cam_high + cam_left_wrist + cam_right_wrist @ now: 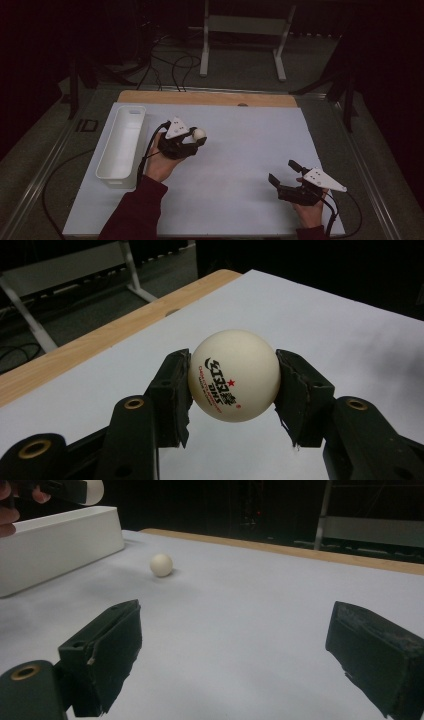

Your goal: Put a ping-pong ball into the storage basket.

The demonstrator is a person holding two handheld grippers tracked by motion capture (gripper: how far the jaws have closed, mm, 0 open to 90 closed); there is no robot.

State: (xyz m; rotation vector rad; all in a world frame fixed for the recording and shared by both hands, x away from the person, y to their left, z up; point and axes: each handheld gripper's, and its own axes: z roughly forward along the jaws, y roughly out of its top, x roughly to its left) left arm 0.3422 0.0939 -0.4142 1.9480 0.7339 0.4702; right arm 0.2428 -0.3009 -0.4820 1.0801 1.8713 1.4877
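ball [234, 376]: clamped in left tool [196, 138], beside white bin [122, 145]
right tool [283, 172]: jaws wide apart, near surface [240, 165] front edge

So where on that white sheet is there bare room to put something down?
Bare: the stretch of white sheet between the left claw with its ball and the open right claw, and up to the wooden edge. Crowded: beside the white bin, where a second ball lies.
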